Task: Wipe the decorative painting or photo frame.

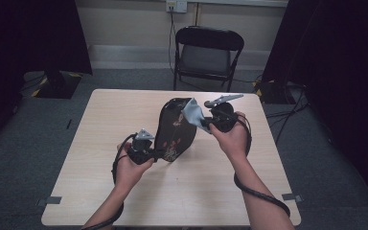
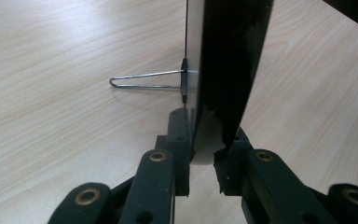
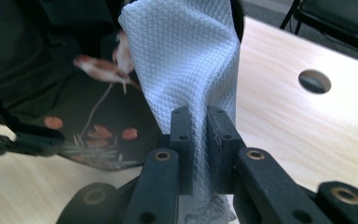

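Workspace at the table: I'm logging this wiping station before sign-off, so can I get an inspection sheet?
Surface: pale wood table, with a round hole near one edge.
Job's things: black oval tray with a floral pattern, held up on edge; a wire stand sticks out from its back. Pale blue cloth lies against the tray's top.
Clutter: nothing seen.
Grippers: left tool shut on the tray's lower edge; right tool shut on the cloth.
Cables: a black cable trails from the right tool along the forearm; another from the left.
Surroundings: black folding chair beyond the table, grey carpet, wall socket, dark curtains at both sides.
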Demonstrator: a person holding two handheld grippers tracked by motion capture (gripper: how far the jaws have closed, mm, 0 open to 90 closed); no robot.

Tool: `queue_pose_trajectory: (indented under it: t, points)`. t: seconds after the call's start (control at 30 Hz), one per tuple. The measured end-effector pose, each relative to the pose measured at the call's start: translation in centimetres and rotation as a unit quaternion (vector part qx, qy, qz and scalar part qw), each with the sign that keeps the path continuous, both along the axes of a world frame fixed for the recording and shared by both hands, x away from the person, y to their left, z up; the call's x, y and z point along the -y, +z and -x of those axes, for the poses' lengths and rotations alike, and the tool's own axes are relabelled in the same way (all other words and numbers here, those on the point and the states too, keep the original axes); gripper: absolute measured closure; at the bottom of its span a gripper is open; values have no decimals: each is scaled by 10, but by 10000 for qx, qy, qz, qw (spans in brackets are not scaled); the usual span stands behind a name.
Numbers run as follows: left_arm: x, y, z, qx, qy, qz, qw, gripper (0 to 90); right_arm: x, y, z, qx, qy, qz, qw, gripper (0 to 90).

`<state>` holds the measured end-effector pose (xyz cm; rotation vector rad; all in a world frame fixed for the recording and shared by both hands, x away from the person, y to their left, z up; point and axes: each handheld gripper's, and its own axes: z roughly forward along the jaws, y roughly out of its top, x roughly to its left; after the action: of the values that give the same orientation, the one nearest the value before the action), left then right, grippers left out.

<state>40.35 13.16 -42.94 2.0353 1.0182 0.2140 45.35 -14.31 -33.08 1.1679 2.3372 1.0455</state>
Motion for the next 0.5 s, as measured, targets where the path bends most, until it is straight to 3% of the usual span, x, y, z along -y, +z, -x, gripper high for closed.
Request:
queue_pose_trajectory:
  t: [0.5]
  points:
    - [0, 0, 0, -2, -4, 3, 10000, 784, -1, -44, 4, -316, -36, 63, 9995, 825]
